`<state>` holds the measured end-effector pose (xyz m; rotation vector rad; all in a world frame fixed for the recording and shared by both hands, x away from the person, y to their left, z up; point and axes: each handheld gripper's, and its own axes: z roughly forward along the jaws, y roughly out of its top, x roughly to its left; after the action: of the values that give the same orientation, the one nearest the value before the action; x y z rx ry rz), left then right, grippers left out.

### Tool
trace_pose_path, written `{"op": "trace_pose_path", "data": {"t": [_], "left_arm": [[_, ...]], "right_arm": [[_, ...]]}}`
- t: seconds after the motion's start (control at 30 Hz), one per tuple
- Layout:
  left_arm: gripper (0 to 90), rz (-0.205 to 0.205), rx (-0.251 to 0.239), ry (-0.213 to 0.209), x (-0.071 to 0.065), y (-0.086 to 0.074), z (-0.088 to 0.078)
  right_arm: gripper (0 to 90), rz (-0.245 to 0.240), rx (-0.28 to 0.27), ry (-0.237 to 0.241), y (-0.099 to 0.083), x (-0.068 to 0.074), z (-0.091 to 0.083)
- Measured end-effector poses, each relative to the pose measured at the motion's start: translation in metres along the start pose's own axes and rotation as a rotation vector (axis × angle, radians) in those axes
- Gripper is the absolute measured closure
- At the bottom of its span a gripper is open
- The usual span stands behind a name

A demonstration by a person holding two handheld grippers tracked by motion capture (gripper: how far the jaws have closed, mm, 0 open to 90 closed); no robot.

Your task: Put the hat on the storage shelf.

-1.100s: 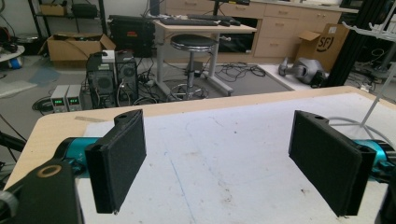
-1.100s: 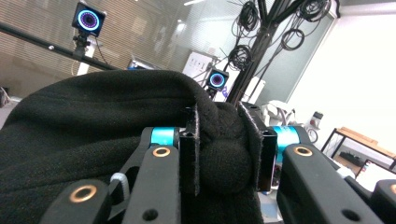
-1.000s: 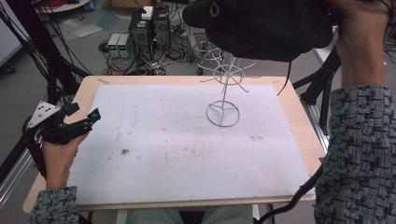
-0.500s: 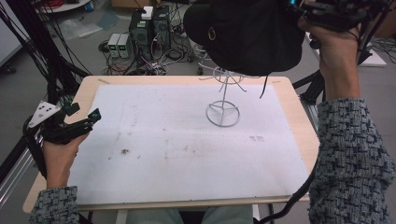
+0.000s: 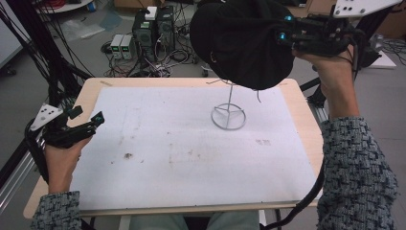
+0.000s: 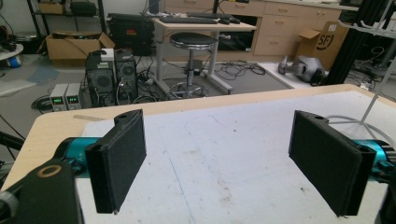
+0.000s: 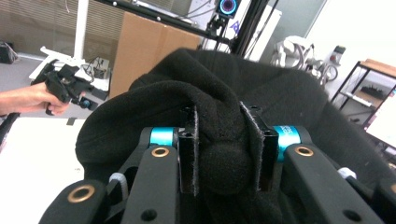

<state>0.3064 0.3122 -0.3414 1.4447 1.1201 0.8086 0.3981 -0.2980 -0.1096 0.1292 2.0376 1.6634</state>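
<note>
R gripper (image 5: 287,36) pinches black hat (image 5: 242,43) up over wire stand (image 5: 229,112); L gripper (image 5: 86,120) spread, empty.
Right gripper view: jaws clamp a fold of hat (image 7: 224,140), not clear from high view. Table (image 5: 191,206) w/ stained white mat (image 5: 191,158), mostly bare; stand far-right. L gripper at left edge. PCs (image 5: 153,28), cables on floor behind.

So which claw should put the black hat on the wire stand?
The right claw, probably: it is already shut on the black hat and holds it just above the wire stand. The left claw is open with nothing in it, low at the table's left edge.
</note>
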Motion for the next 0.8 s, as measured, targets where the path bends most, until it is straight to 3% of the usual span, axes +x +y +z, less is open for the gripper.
{"op": "trace_pose_path", "data": {"t": [0.47, 0.8], "left_arm": [[19.1, 0.001, 0.003, -0.003, -0.001, 0.0, 0.001], [19.2, 0.001, 0.001, -0.003, -0.001, 0.0, 0.0]], "right_arm": [[66.3, 0.069, 0.067, -0.006, -0.022, 0.009, -0.005], [64.2, 0.065, 0.101, -0.008, -0.036, 0.024, -0.004]]}}
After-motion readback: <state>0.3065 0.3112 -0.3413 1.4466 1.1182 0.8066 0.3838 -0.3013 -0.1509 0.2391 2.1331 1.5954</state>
